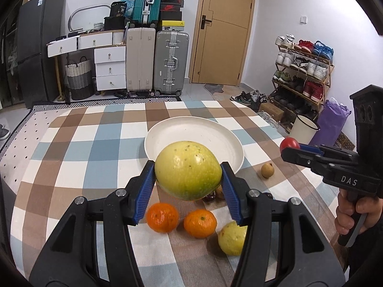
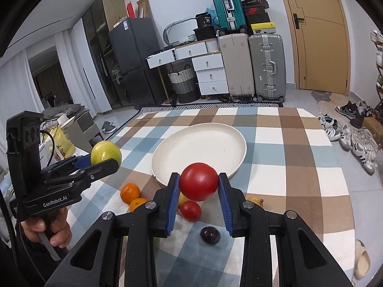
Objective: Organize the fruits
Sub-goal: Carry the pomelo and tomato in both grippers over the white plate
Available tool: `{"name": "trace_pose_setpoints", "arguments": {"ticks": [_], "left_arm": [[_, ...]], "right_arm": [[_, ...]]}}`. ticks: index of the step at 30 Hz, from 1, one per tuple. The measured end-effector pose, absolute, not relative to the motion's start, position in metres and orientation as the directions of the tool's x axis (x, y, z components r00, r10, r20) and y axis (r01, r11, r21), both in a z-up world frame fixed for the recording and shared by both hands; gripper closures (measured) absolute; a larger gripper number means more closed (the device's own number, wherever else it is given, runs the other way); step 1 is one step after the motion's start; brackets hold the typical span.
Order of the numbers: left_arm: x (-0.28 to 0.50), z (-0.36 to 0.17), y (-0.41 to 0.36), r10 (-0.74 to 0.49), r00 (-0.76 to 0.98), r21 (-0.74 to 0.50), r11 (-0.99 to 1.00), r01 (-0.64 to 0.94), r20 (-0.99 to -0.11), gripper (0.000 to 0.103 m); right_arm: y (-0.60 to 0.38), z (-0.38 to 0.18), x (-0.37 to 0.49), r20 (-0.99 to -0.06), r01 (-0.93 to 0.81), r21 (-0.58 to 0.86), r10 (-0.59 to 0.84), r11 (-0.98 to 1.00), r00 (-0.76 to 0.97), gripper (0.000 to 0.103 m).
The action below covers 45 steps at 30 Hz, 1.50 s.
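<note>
My left gripper [image 1: 188,171] is shut on a large yellow-green fruit [image 1: 188,169], held above the table just short of the white plate [image 1: 208,129]. It also shows in the right wrist view [image 2: 106,153]. My right gripper [image 2: 198,185] is shut on a red tomato [image 2: 198,184], held above the near rim of the plate [image 2: 215,143]; it also shows at the right of the left wrist view [image 1: 290,144]. On the cloth lie two oranges [image 1: 162,217] [image 1: 200,223], a yellow fruit [image 1: 231,238], a small brown fruit [image 1: 267,170], a second tomato [image 2: 190,210] and a dark plum [image 2: 210,235].
The checked tablecloth [image 1: 95,148] covers the table. A white bucket [image 1: 303,129] and a shoe rack [image 1: 301,76] stand off the table's right side. Suitcases [image 1: 155,64] and drawers [image 1: 110,69] line the far wall.
</note>
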<state>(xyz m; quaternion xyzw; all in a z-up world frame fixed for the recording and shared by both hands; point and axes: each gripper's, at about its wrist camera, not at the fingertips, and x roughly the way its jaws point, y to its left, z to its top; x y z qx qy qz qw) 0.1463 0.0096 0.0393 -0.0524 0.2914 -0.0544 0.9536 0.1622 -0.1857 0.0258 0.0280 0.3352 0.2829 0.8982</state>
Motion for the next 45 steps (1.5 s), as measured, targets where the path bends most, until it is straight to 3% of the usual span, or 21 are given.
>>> {"name": "trace_pose_setpoints", "arguments": {"ticks": [25,45], "left_arm": [[0.236,0.002,0.007,-0.122,0.809,-0.113,0.991,0.069,-0.575,0.052],[0.247,-0.019,0.003,-0.129,0.783,-0.113,0.991,0.075,-0.609,0.051]], "right_arm": [[-0.158,0.001,0.219,-0.613,-0.503,0.244,0.534,0.829,0.582,0.071],[-0.144,-0.026,0.240,-0.653,-0.511,0.269,0.544,0.817,0.527,0.071]]}}
